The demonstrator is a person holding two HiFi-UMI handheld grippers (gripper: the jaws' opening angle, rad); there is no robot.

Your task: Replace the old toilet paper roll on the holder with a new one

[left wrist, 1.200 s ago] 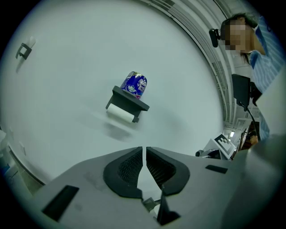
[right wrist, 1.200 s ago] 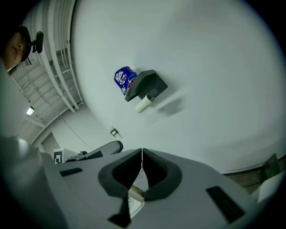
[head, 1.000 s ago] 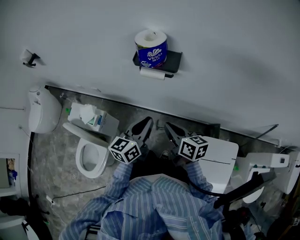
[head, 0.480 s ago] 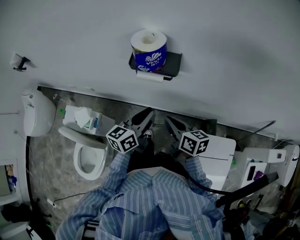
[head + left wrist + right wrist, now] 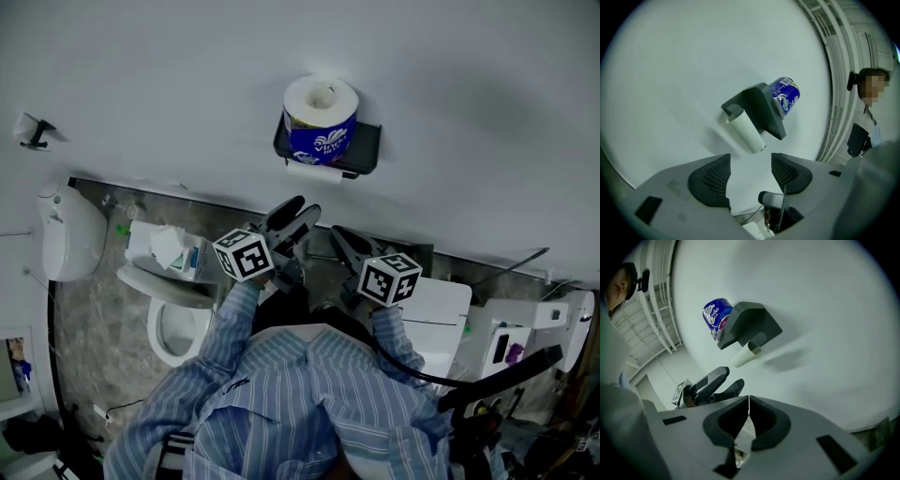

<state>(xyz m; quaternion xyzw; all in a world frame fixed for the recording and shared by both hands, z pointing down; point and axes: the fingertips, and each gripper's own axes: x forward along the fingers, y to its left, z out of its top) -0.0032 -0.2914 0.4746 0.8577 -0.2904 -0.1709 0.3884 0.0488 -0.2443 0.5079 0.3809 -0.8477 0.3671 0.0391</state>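
A dark wall holder (image 5: 361,141) carries a new roll in blue wrapping (image 5: 321,120) on its top shelf. Under it hangs the old roll (image 5: 314,172), thin and white. In the left gripper view the old roll (image 5: 746,133) lies just ahead of the holder (image 5: 761,110), with the blue roll (image 5: 786,95) behind. My left gripper (image 5: 292,220) points level at the holder, its jaws opening with nothing between them. My right gripper (image 5: 342,242) is shut and empty, lower and to the right. The right gripper view shows the holder (image 5: 747,324), old roll (image 5: 746,356) and left gripper (image 5: 715,385).
A toilet (image 5: 178,319) with a tissue box (image 5: 173,248) on its tank is below left. A white wall unit (image 5: 67,230) and a hook (image 5: 33,131) lie further left. A white cabinet (image 5: 436,309) stands at the right.
Both grippers rose toward the holder. The left gripper rolled and its jaws went from shut to wide apart. The right gripper stayed shut.
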